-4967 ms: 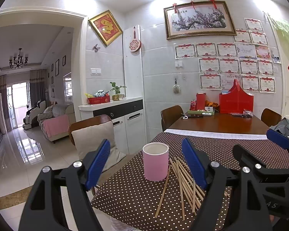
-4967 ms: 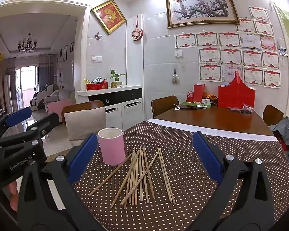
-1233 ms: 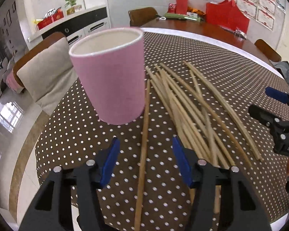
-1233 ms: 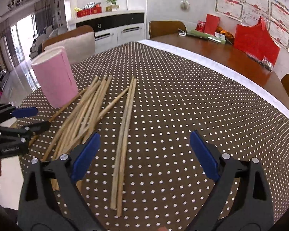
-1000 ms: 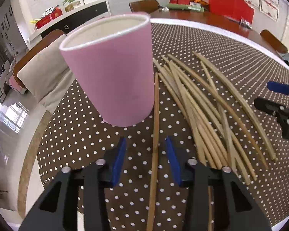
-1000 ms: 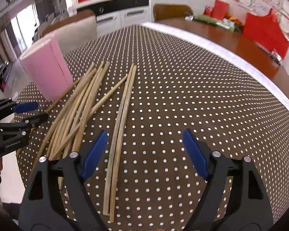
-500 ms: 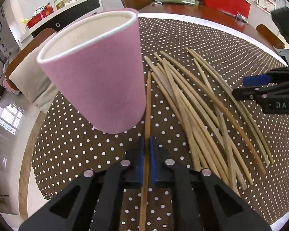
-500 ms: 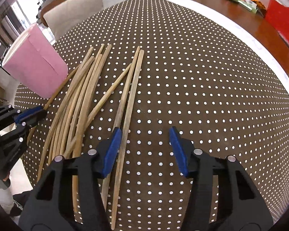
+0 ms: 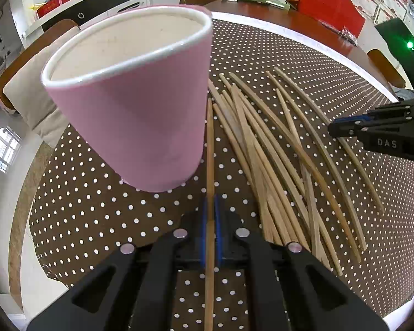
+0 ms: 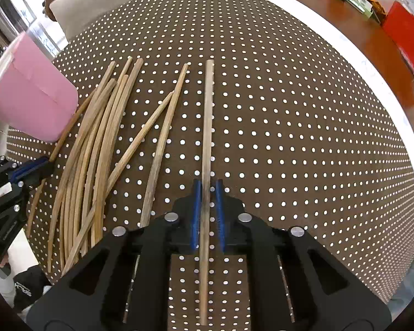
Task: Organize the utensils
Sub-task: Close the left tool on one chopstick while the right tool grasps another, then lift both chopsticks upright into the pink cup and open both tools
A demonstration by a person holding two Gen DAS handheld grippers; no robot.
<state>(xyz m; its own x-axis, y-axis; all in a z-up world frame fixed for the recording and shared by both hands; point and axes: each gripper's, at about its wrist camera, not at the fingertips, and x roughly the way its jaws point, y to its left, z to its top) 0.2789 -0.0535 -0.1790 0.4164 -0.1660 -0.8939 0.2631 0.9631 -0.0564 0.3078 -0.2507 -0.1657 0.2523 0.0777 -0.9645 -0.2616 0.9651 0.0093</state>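
Note:
A pink cup (image 9: 132,104) stands upright and empty on the dotted tablecloth; it also shows in the right wrist view (image 10: 30,102). Several wooden chopsticks (image 9: 276,160) lie fanned out to its right, also seen in the right wrist view (image 10: 96,151). My left gripper (image 9: 210,207) is shut on one chopstick (image 9: 209,149) that lies beside the cup's base. My right gripper (image 10: 206,193) is shut on another chopstick (image 10: 207,127), the rightmost one, set apart from the pile. The right gripper also shows at the right edge of the left wrist view (image 9: 378,132).
The brown polka-dot tablecloth (image 10: 289,138) covers a wooden table. Red bags and boxes (image 9: 328,2) stand at the far end. A cushioned chair (image 9: 27,88) is behind the cup. The table's near edge runs just left of the cup.
Both grippers came down onto the table and closed: the left on the chopstick beside the cup, the right on the rightmost chopstick. The right one's jaws were still apart half a second ago.

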